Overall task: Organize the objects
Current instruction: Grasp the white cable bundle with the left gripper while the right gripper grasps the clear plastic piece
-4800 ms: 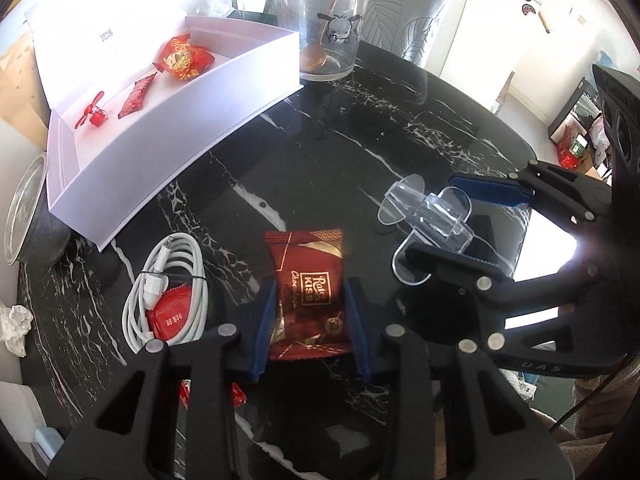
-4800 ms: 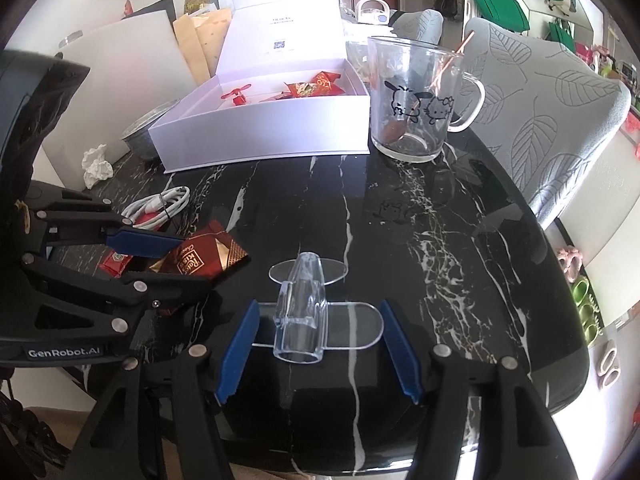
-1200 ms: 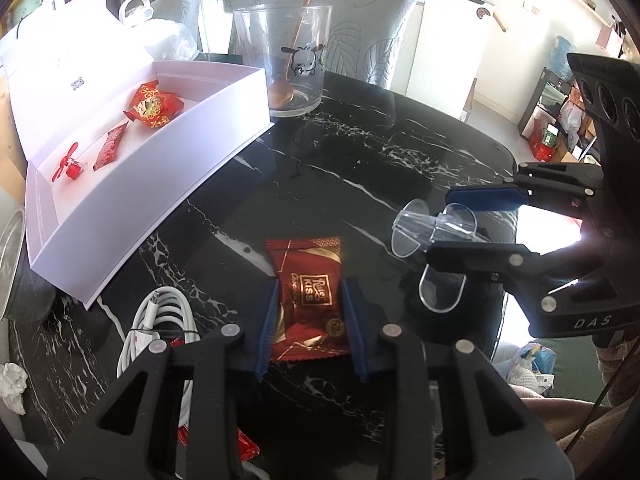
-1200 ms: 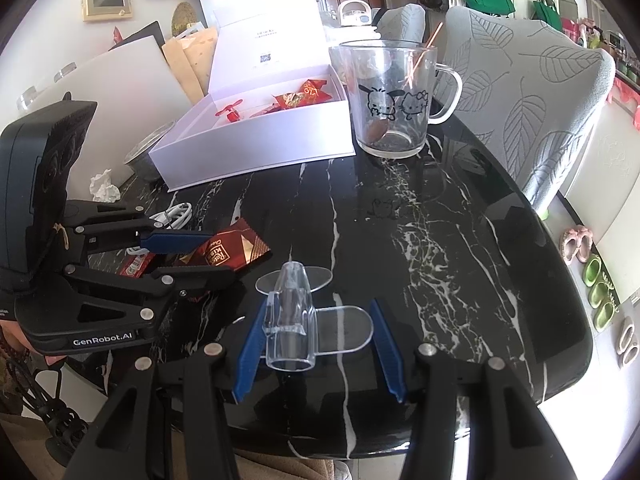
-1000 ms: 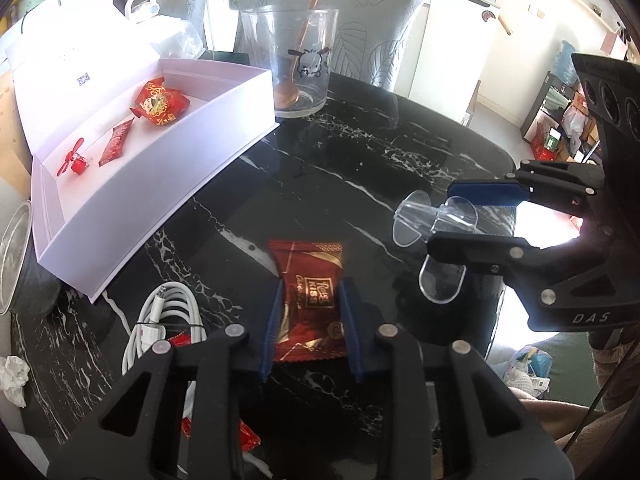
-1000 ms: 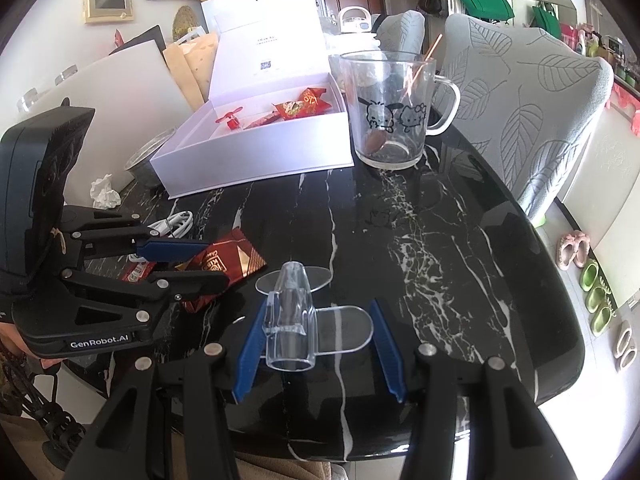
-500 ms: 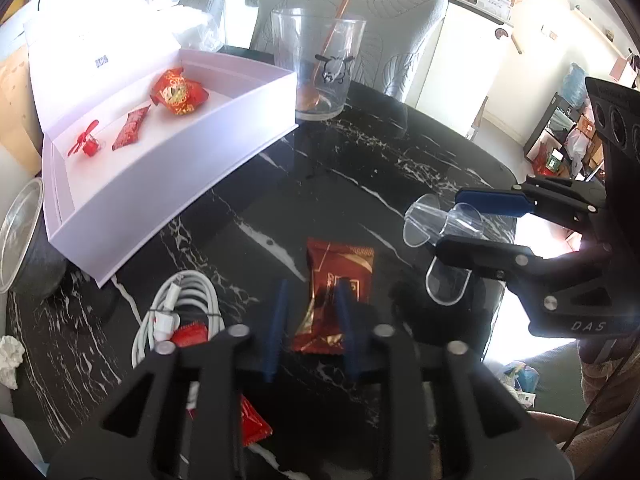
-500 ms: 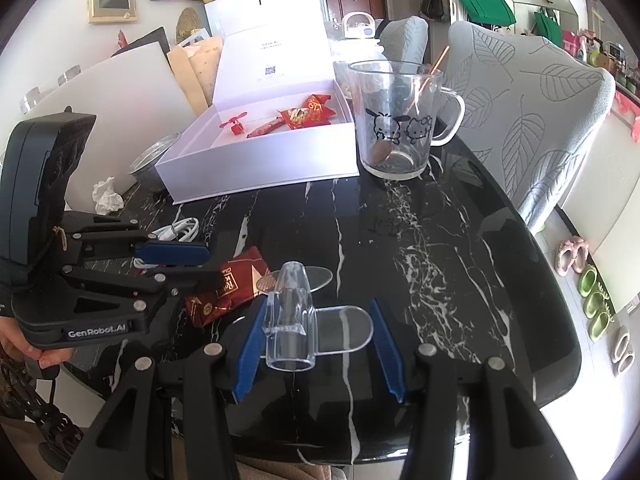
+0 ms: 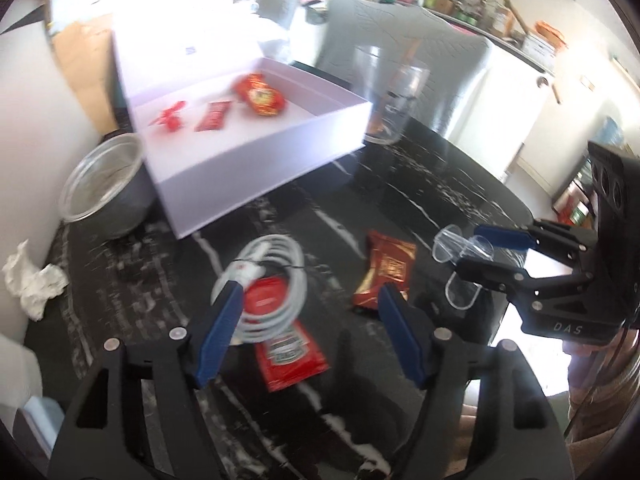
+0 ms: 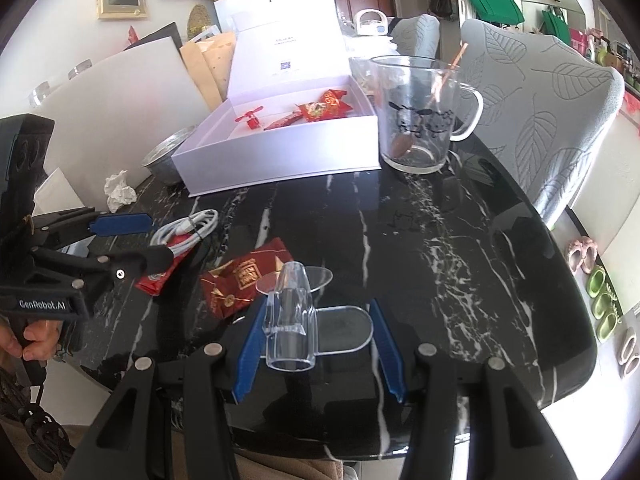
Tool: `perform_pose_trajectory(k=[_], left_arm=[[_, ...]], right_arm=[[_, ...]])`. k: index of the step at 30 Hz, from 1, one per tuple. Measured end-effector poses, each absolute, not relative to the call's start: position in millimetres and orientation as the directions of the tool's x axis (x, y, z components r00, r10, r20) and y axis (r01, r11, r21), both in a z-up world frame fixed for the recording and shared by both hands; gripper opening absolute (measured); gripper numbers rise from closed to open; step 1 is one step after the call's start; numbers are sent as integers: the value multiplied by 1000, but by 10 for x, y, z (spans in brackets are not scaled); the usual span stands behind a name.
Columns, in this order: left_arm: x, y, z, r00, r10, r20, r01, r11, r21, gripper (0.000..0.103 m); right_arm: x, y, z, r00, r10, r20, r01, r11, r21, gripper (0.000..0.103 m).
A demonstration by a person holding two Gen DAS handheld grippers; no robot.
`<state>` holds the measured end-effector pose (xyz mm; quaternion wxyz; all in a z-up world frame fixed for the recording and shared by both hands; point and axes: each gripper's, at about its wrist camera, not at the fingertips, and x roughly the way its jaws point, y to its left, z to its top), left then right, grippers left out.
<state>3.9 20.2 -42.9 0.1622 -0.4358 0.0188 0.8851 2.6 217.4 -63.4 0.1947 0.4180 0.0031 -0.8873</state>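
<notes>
Cable, coiled on a red sachet near the box, looks light and floppy; best taken across the bundled loops. Left gripper has just been opening, nothing between its jaws, while the right gripper clasps a clear plastic piece.

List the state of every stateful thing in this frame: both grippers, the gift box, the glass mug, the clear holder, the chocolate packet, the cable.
left gripper: open, jaws just widened, nothing between them
right gripper: shut on the clear plastic holder
white gift box: lid open, red snacks inside
glass mug: upright, spoon inside
chocolate packet: released, flat on the table
white cable: coiled, tied, lying on a ketchup sachet
</notes>
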Motion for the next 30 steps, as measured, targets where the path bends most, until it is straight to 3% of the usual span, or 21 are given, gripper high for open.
perform_pose_trajectory(k=[4, 14, 18, 20, 21, 30], left_arm=[[-9, 53, -453, -575, 243, -782, -261, -960, -106, 74], [-299, 78, -744, -494, 224, -840, -258, -961, -104, 74], [-337, 51, -757, -515, 230, -826, -254, -961, -109, 74], [-359, 40, -761, -518, 231, -824, -255, -961, -110, 58], [-359, 39, -752, -522, 230, -822, -258, -960, -106, 56], [-369, -40, -580, -530, 250, -810, -244, -960, -137, 55]], right_arm=[[-2, 2063, -637, -564, -364, -741, 380, -911, 159, 52], [-141, 1971, -622, -555, -364, -748, 393, -907, 150, 52], [-197, 1985, -634, -551, -358, -753, 385, -910, 151, 52], [-220, 1988, -638, -549, -359, -755, 385, -910, 153, 52], [-228, 1988, -638, -550, -358, -755, 385, -911, 151, 52], [-232, 1978, -521, -571, -371, -732, 394, -906, 152, 52]])
